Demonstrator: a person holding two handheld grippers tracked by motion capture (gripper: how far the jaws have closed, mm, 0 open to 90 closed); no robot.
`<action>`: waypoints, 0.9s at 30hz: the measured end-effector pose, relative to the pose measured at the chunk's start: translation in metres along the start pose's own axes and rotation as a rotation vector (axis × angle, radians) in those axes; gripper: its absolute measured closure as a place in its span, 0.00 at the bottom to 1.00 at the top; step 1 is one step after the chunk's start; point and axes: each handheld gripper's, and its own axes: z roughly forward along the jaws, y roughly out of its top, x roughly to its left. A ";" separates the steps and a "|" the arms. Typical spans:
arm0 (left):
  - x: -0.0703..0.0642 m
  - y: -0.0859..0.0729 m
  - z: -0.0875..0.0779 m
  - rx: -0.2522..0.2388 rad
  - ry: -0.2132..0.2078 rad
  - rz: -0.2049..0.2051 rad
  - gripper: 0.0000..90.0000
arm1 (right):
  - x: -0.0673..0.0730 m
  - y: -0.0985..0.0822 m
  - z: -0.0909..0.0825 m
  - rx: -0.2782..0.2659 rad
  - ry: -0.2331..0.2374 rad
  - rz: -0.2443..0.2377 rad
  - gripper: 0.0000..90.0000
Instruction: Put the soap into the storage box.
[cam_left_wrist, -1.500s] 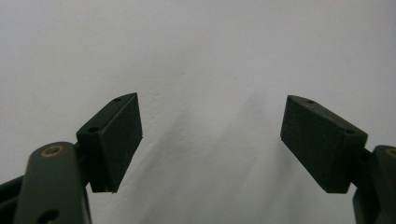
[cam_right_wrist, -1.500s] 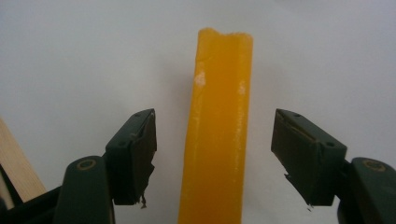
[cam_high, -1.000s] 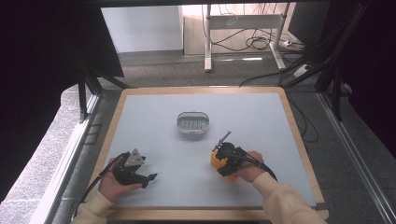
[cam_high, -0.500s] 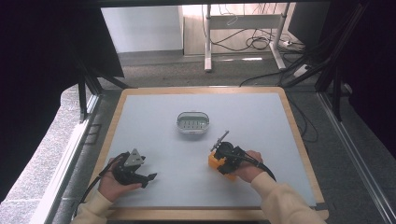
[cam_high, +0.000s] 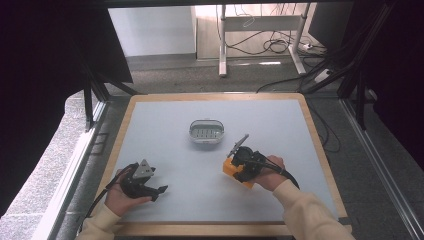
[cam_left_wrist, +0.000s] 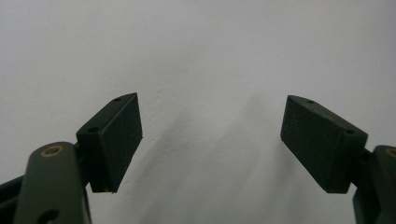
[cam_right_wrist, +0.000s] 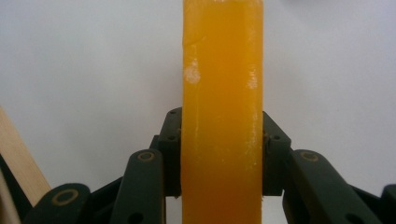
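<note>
An orange block (cam_high: 228, 168) lies between the jaws of my right gripper (cam_high: 235, 167) at the front right of the pale table (cam_high: 280, 130). In the right gripper view both pads press on the flat sides of the orange block (cam_right_wrist: 222, 70), so my right gripper (cam_right_wrist: 222, 154) is shut on it. My left gripper (cam_high: 156, 182) rests at the front left, held by a hand. In its own view the left gripper (cam_left_wrist: 210, 140) is open, with bare table between its jaws.
A small grey oval dish (cam_high: 192, 131) with a slotted bottom stands near the middle of the table, beyond both grippers. A wooden rim (cam_high: 320, 145) frames the table. Table legs and cables stand on the floor behind.
The right hand and the orange block have shifted only slightly. The left hand has stayed where it was.
</note>
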 end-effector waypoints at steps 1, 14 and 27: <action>0.000 0.000 0.000 0.000 0.000 0.000 0.23 | -0.001 0.000 -0.002 -0.002 -0.003 -0.007 0.69; 0.000 0.000 0.001 0.004 -0.001 0.001 0.23 | -0.005 0.002 -0.009 -0.014 -0.004 -0.040 0.69; 0.000 0.000 0.002 0.003 -0.001 0.001 0.23 | -0.010 0.008 -0.018 -0.036 -0.010 -0.064 0.69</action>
